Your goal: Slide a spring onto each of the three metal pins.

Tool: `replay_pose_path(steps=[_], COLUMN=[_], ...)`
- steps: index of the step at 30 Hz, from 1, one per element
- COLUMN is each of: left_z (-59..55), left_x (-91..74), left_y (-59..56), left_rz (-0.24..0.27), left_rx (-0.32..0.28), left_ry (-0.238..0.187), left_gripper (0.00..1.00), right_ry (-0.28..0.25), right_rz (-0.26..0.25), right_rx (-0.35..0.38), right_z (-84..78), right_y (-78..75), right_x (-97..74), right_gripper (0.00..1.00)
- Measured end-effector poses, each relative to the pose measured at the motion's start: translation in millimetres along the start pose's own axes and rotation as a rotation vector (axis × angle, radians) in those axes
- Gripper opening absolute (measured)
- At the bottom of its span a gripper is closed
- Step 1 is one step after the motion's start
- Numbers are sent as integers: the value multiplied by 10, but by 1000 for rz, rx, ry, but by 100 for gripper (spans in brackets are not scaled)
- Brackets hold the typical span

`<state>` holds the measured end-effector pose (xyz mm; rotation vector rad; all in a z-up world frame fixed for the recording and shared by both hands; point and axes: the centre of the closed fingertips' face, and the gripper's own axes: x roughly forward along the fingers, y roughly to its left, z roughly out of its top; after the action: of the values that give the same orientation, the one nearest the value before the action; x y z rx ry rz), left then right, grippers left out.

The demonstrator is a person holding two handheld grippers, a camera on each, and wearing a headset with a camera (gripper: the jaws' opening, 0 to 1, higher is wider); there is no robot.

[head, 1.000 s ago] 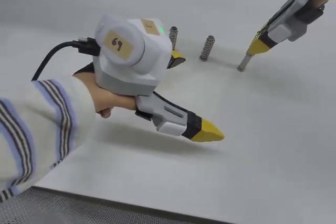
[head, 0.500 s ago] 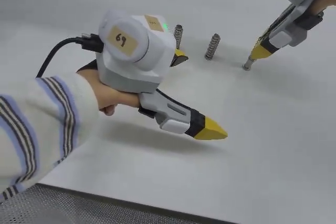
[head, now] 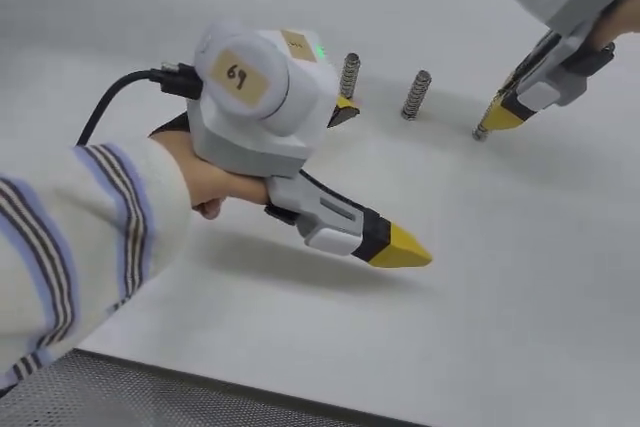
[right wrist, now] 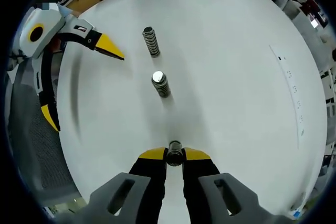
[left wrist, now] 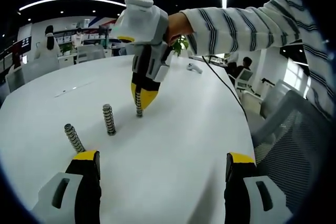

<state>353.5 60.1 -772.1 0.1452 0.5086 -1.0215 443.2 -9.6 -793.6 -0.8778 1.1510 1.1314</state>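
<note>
Left gripper (head: 370,179) hovers low over the white bench (head: 520,287), a hand (head: 205,187) in a striped sleeve (head: 70,247) wrapped round its grip. Its fingers (head: 400,247) are spread wide apart, gripping nothing, and point toward four o'clock in the head view. Up at two o'clock the right gripper (head: 497,119) slants steeply down, tips at the bench. In the right gripper view its fingers are clamped on the third spring (right wrist: 174,153), upright at six o'clock. In line beyond stand the middle spring (right wrist: 160,84), with its pin (right wrist: 158,77) showing a round top, and the far spring (right wrist: 150,40) toward twelve.
</note>
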Motion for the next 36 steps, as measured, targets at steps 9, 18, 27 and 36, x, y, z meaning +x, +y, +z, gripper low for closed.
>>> replay_pose_path(steps=[9, 18, 27, 36], left_z=[-3, 11, -14, 22], left_x=[-9, -24, -33, -38], left_y=[-22, -22, -31, -13], left_rz=[-2, -3, -3, -2], left_rx=[32, 28, 53, 48], left_ry=[14, 18, 40, 32], left_gripper=[98, 97, 97, 97], right_ry=[7, 0, 9, 7], right_rz=[0, -3, 2, 1], right_rx=[-39, -111, -160, -183], right_z=[-23, -11, -42, -59], right_y=[25, 55, 12, -15], right_x=[20, 41, 128, 156], right_gripper=[8, 9, 11, 15])
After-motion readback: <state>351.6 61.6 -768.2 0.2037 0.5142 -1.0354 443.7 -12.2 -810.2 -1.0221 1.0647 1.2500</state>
